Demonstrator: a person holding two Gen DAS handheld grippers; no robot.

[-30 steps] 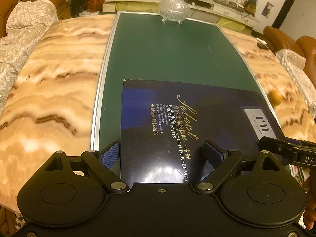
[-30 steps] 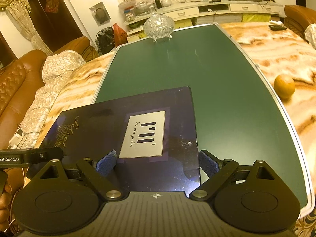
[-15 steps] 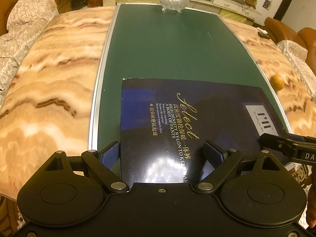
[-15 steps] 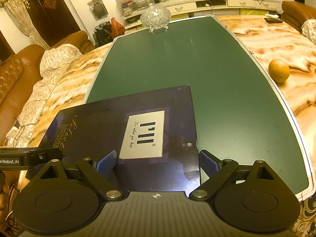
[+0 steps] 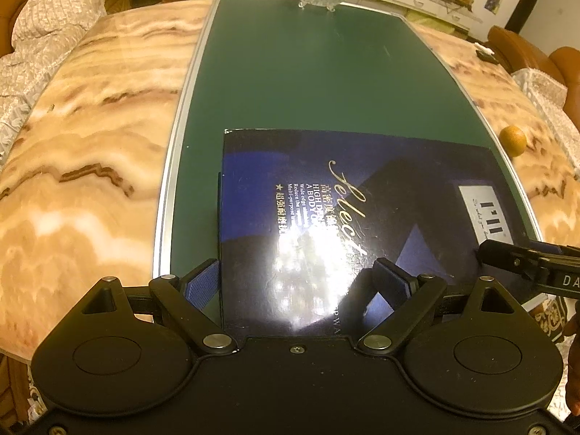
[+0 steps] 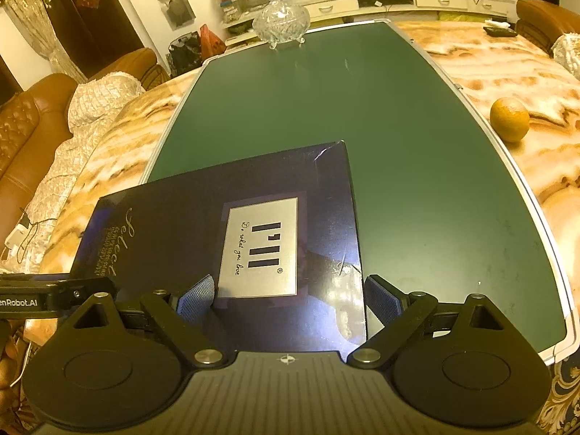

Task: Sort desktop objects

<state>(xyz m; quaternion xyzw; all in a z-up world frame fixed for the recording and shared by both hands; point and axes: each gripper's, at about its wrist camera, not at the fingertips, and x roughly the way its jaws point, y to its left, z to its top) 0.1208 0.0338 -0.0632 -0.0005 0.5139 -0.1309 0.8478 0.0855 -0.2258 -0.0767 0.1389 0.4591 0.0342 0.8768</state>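
- Left wrist view: the left gripper [image 5: 295, 279] has its jaws spread wide, straddling the near-left corner of the flat dark-blue glossy cardboard box [image 5: 348, 224] lying on the green board [image 5: 326, 83].
- The right gripper [image 6: 288, 295] is likewise spread over the box's right end, gripping nothing.
- Risk: uneven pushes could skew the box off the board's near edge.

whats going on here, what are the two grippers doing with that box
A person has both grippers around the near end of a flat dark blue box on the green board. The left gripper and right gripper are open, straddling opposite corners. An orange sits on the marble table.
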